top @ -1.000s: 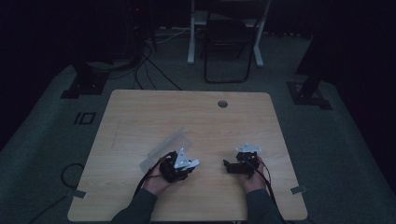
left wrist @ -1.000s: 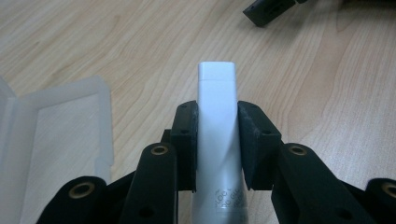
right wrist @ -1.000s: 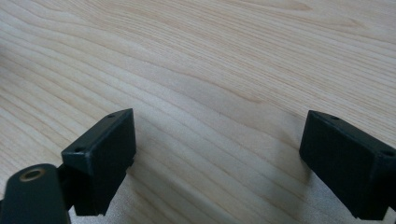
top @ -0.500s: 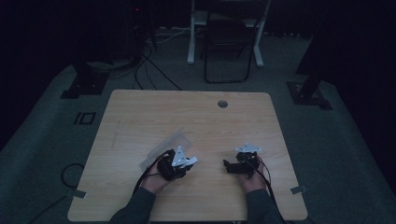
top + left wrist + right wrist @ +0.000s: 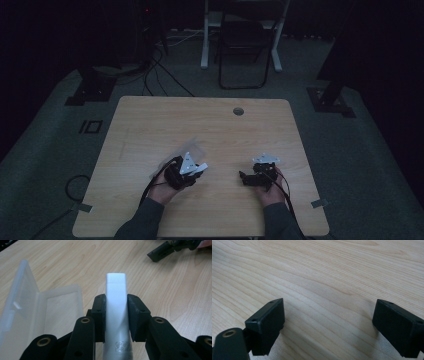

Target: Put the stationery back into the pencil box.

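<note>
Left gripper (image 5: 116, 315): jaws pinch a white flat-ended tube (image 5: 115, 305) on both sides; its tip juts past them, above the table (image 5: 210, 125).
Clear plastic case (image 5: 37, 312): lies open on the table, at ten o'clock of the tube in the left gripper view.
Right gripper (image 5: 329, 327): jaws spread wide over bare wood, holding nothing; in the high view it sits at three o'clock of the left one, well apart.

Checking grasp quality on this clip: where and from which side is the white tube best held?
Across its flat, narrow sides, partway down the body, coming in along its length from the base end. The left gripper does this: its jaws press the white tube on both flanks, leaving the squared tip free.
</note>
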Demonstrator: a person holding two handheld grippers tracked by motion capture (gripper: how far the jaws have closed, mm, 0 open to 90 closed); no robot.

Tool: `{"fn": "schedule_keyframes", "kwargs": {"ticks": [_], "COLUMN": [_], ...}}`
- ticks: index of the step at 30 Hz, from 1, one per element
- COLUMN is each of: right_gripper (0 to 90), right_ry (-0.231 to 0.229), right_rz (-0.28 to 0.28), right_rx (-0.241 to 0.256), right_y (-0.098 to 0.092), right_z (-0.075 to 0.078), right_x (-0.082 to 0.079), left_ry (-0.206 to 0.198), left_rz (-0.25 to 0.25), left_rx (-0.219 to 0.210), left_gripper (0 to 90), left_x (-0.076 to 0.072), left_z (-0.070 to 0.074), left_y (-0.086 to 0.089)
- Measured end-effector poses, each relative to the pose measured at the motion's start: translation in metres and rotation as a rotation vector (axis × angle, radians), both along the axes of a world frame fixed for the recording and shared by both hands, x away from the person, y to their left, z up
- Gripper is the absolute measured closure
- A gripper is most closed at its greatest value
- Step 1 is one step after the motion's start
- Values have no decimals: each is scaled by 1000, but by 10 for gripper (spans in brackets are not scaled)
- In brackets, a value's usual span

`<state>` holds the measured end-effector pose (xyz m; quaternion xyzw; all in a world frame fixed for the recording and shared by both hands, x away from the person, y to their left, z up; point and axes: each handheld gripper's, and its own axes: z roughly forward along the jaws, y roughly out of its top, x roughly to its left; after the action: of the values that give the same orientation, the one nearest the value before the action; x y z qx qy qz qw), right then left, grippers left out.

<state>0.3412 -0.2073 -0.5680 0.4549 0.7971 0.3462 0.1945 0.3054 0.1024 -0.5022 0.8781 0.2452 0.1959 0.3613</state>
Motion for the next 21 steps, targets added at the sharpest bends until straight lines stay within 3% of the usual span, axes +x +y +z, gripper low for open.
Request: {"fn": "schedule_keyframes", "kwargs": {"ticks": [21], "right_gripper": [105], "right_ry": [0], "right_rz": [0], "right_rx": [0], "right_y": [0], "right_z": [0], "right_x": [0], "left_ry": [-6], "left_rz": [33], "left_rx": [-11], "left_gripper": [700], "left_x": [7], "left_z": [1], "left_y": [6]}}
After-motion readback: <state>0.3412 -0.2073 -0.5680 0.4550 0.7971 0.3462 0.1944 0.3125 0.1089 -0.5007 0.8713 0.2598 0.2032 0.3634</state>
